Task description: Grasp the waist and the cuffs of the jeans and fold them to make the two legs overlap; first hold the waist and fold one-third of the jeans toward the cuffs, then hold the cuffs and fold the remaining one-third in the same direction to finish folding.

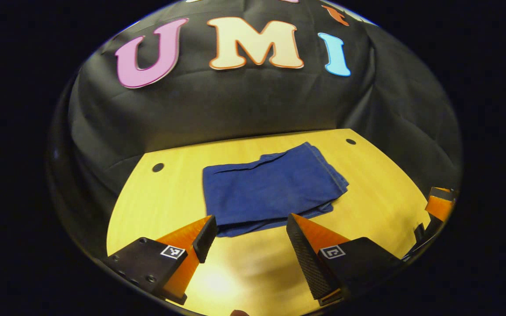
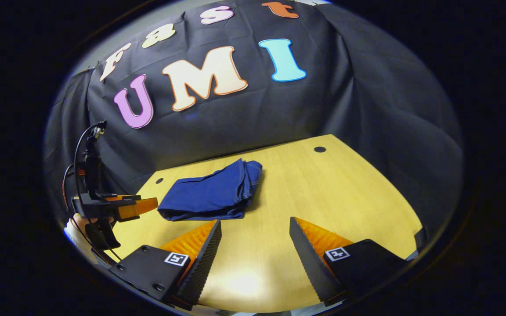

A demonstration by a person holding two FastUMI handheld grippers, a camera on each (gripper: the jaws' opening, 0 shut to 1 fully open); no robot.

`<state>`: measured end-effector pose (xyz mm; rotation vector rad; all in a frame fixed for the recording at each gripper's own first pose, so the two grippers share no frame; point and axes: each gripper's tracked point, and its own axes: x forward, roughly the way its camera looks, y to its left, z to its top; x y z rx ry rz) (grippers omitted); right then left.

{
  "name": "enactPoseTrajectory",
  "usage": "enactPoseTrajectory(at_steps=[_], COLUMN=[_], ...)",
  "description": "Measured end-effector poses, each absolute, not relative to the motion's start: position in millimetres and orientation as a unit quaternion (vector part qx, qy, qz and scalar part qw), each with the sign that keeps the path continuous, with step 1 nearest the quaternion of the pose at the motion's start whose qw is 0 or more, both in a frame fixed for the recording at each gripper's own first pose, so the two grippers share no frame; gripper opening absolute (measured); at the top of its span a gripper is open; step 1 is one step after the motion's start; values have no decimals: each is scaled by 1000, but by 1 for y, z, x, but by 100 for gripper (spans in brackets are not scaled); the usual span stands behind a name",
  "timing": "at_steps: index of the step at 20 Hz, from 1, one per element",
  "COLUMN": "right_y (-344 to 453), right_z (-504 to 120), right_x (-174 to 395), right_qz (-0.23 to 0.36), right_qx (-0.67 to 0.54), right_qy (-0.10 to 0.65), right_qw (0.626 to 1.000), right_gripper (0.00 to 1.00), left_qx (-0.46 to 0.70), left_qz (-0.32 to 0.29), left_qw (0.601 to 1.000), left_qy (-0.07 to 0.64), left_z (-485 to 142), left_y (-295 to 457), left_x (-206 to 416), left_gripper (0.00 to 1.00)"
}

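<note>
Both our grippers, left [image 1: 246,235] and right [image 2: 255,239], hang spread and empty near the folded jeans [image 1: 270,188]; soft, heavy denim, best pinched at layered edges.

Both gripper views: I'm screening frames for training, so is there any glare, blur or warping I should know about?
Left gripper view: lamp glare on the table between the left gripper fingers; folded jeans sharp. Right gripper view: a similar glare patch near the right gripper; fisheye bends the table edge; jeans cast a soft shadow to their right.
</note>
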<state>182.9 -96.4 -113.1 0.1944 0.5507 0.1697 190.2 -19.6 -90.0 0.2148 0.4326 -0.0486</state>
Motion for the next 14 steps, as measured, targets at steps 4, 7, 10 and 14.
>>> enactPoseTrajectory(at_steps=[4, 7, 10, 14], right_y=[-71, -54, -44, -39], right_z=[-115, -113, -114, -112], right_x=[176, 172, 167, 158], right_qz=[85, 78, 59, 29], right_qx=[88, 97, 102, 114], right_qy=[269, 266, 262, 261], right_qw=[955, 956, 958, 958], right_gripper=[98, 98, 98, 98], left_qx=[45, 30, 42, 63], left_qz=[-38, -43, -70, -109], left_qw=[971, 967, 966, 960], left_qy=[230, 248, 245, 248], left_z=[-107, -118, -110, -109], left_y=[0, 10, 15, 10], left_x=[171, 170, 174, 184], left_gripper=[95, 96, 96, 96])
